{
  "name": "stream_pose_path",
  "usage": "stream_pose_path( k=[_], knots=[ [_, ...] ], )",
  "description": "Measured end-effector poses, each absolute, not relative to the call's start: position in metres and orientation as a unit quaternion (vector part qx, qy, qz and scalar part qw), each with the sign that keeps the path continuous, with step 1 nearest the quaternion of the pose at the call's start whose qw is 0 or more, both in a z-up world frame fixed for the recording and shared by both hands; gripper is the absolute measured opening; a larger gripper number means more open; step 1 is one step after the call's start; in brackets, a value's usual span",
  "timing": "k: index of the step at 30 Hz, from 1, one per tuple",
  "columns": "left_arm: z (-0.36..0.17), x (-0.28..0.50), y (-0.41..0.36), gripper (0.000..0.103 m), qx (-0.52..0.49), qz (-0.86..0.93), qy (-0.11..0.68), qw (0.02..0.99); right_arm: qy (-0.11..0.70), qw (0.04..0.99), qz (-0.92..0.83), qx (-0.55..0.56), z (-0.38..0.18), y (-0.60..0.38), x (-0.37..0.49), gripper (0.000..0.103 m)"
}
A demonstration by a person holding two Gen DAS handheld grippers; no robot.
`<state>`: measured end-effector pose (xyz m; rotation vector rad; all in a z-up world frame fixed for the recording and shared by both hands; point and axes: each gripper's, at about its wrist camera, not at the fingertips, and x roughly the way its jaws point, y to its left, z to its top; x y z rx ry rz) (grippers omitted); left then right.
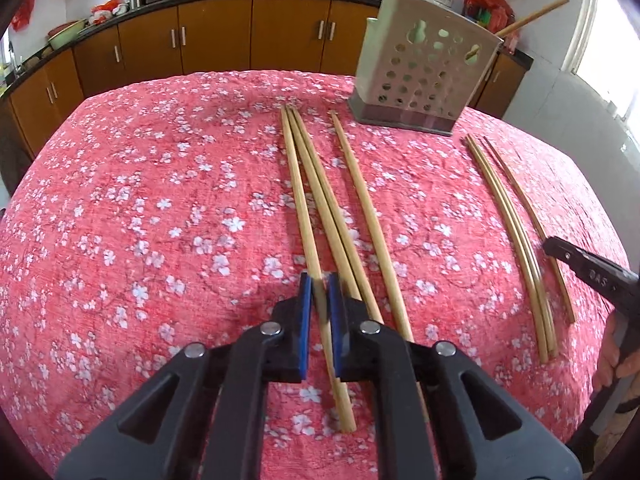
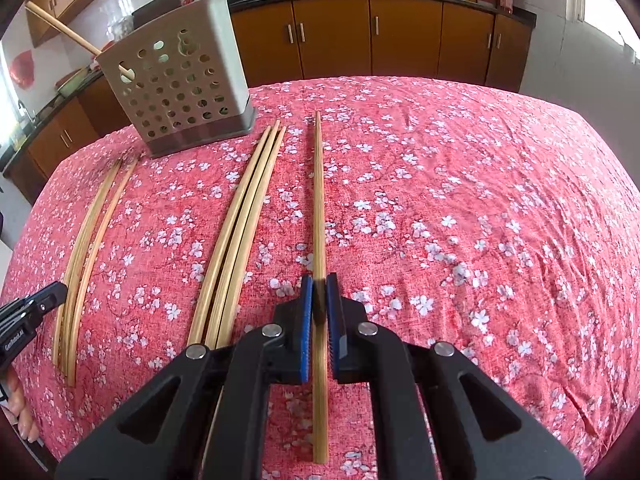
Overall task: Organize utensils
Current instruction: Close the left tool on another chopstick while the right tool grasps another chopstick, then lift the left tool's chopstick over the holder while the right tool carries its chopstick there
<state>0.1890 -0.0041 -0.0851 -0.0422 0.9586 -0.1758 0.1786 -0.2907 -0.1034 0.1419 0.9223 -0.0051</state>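
Left gripper: clenching the leftmost chopstick.
Right gripper: clenching the rightmost single chopstick.
Loose chopsticks: lying mid-table on the floral tablecloth.
Perforated utensil holder: standing far, holding one stick.

Chopsticks before holder on tablecloth

Left gripper bears small white lettering (too blurred to read).
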Motion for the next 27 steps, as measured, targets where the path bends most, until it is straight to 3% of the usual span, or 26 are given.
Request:
stream_pose_path(
  k=[13,27],
  knots=[
    [-0.084,0.214,0.056,0.009,-0.051,-0.014,0.449,0.892,0.427,0.9,-0.029,0.088,-0.103,-0.318,0.179,0.008],
    [-0.085,0.2,0.071,0.01,-0.088,-0.03,0.432,0.897,0.418,0.904,-0.024,0.091,-0.103,-0.318,0.176,0.008]
  ],
)
